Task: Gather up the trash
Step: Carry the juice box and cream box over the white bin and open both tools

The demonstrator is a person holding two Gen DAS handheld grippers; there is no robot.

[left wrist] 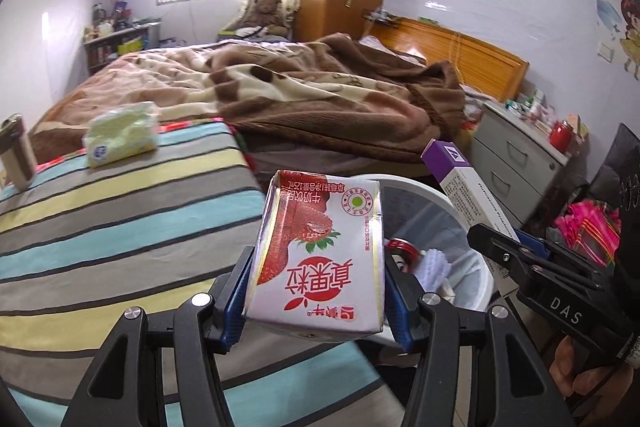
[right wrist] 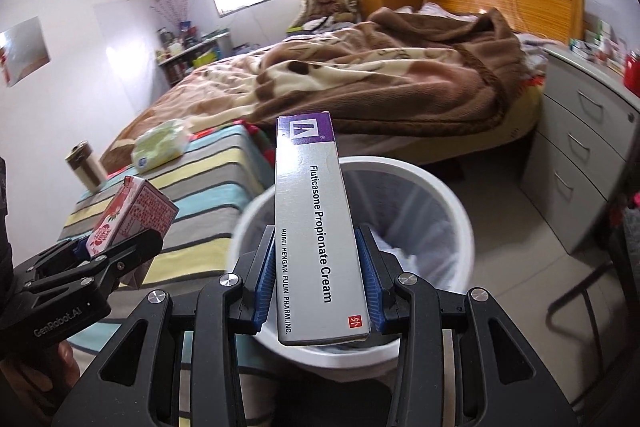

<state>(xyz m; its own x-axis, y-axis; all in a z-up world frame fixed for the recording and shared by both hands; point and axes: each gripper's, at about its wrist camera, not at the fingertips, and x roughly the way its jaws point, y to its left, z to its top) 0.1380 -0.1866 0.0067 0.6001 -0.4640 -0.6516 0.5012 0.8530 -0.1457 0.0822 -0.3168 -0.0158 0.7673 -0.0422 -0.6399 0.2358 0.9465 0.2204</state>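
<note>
Pinched between the blue pads of the left tool (left wrist: 316, 291) is a small red and white paper milk carton with a strawberry picture (left wrist: 320, 251); the pads press on its two sides; it hangs past the near edge of the worktop with the striped cloth of grey, blue and yellow (left wrist: 100, 227), partly over the round white plastic trash bin with a clear bag inside (left wrist: 472, 267); the bin stands on the floor just beside the worktop, and white scraps and a red ring lie in it.

Squeezed in the right tool (right wrist: 316, 283) is a long grey and purple cardboard cream box (right wrist: 316, 227); the box stands up over the bin's open mouth.

Near the far edge of the worktop lies a soft pale green tissue pack (left wrist: 120, 135); at its far left corner stands a shiny metal cup (left wrist: 16, 151); behind them a brown fuzzy blanket (left wrist: 320, 99) is heaped on the bed.
</note>
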